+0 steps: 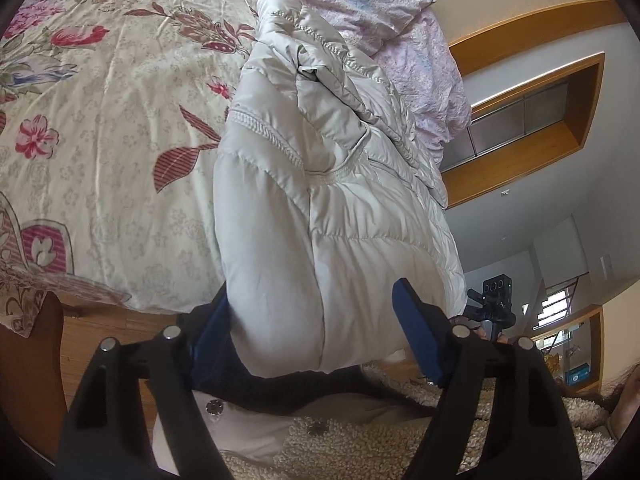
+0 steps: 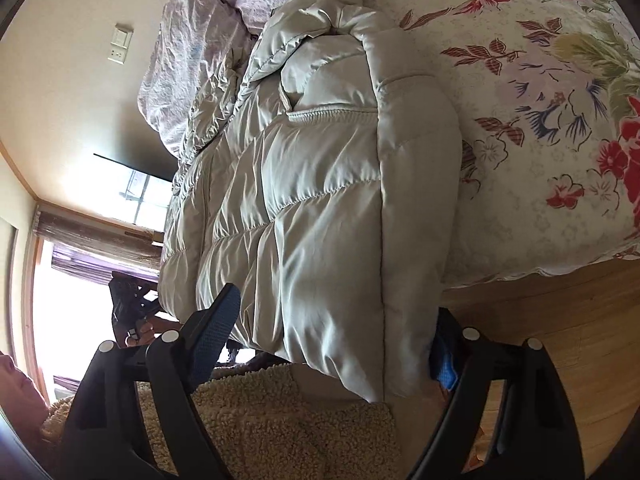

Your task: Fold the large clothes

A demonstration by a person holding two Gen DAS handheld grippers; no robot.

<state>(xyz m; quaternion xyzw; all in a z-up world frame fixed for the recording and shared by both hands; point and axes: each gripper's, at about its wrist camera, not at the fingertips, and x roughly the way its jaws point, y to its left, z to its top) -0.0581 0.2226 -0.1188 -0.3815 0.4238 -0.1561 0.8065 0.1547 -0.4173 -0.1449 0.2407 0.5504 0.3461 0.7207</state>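
With each wide gripper, left (image 1: 316,340) and right (image 2: 336,340), straddling the puffy jacket (image 1: 328,184) hem, apparently ungripped, I risk slippery padding escaping.

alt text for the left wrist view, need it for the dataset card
A pale quilted puffer jacket lies on a floral bedspread, its near end hanging off the bed edge between the blue pads of the left gripper, whose jaws stand wide around it. A crumpled lilac quilt lies beyond, and the person's fleecy cream sleeve fills the bottom.
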